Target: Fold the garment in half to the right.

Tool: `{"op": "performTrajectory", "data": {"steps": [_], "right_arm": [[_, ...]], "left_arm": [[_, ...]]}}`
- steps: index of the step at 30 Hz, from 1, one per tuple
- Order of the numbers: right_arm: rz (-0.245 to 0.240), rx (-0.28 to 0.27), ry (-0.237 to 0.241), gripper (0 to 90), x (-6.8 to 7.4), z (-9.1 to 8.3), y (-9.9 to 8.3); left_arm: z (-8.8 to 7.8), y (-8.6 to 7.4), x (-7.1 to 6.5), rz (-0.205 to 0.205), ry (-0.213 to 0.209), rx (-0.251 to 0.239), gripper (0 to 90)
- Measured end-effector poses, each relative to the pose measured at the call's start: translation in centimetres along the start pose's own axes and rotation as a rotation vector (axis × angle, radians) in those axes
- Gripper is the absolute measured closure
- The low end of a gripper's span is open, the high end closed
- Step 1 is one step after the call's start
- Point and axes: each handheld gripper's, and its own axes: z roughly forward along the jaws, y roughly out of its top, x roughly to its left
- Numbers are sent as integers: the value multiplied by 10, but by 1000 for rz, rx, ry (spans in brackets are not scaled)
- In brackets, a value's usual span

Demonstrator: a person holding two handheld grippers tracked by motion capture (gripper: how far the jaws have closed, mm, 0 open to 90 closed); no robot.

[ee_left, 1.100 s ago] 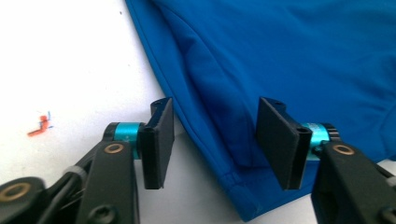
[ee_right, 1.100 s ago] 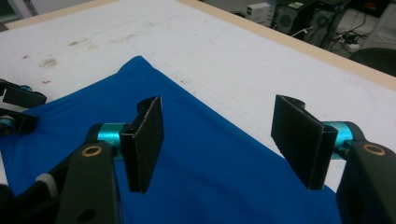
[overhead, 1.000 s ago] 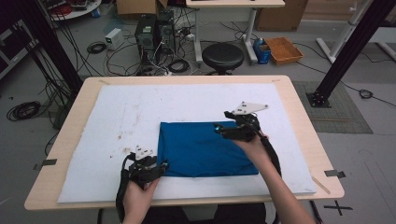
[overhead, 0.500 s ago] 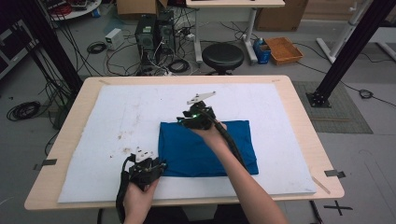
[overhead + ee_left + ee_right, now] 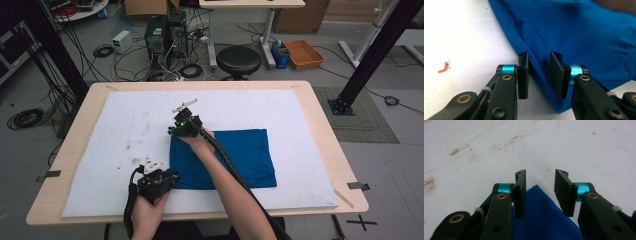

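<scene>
blue cloth (image 5: 235,155) on mat, L gripper (image 5: 539,75) straddling near-left edge, R gripper (image 5: 540,192) closing over far-left corner, neither clamped

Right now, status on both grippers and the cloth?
Left gripper astride cloth's near-left edge. Right gripper closing over far-left corner. Nothing in the way.

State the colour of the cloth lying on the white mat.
Blue cloth, plain, clearest in the left gripper view.
</scene>
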Motion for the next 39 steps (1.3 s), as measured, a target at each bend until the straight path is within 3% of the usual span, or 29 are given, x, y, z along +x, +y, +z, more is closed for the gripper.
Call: {"op": "performTrajectory", "data": {"steps": [3, 6, 8, 11, 18, 26, 33, 39], "right_arm": [[-15, 64, -16, 687, 2, 13, -3], [-16, 61, -22, 836, 2, 14, -3], [-43, 60, -29, 872, 2, 13, -3], [-50, 56, -30, 878, 4, 10, -1], [-51, 7, -11, 877, 4, -7, 6], [-47, -54, 28, 877, 0, -35, 13], [-57, -91, 43, 876, -14, -75, 13], [-72, -95, 11, 877, -36, -114, 6]], "left_arm": [[0, -1, 0, 3, -7, -1, 682], [0, -1, 0, 2, -6, -2, 681], [0, -1, 0, 1, -2, -5, 685], [0, -1, 1, 2, -7, -5, 704], [-3, 2, -2, 18, -31, -22, 849], [-11, 8, -8, 39, -52, -54, 869], [-21, 28, -32, 83, -106, -108, 873], [-8, 45, -69, 133, -192, -119, 874]]}}
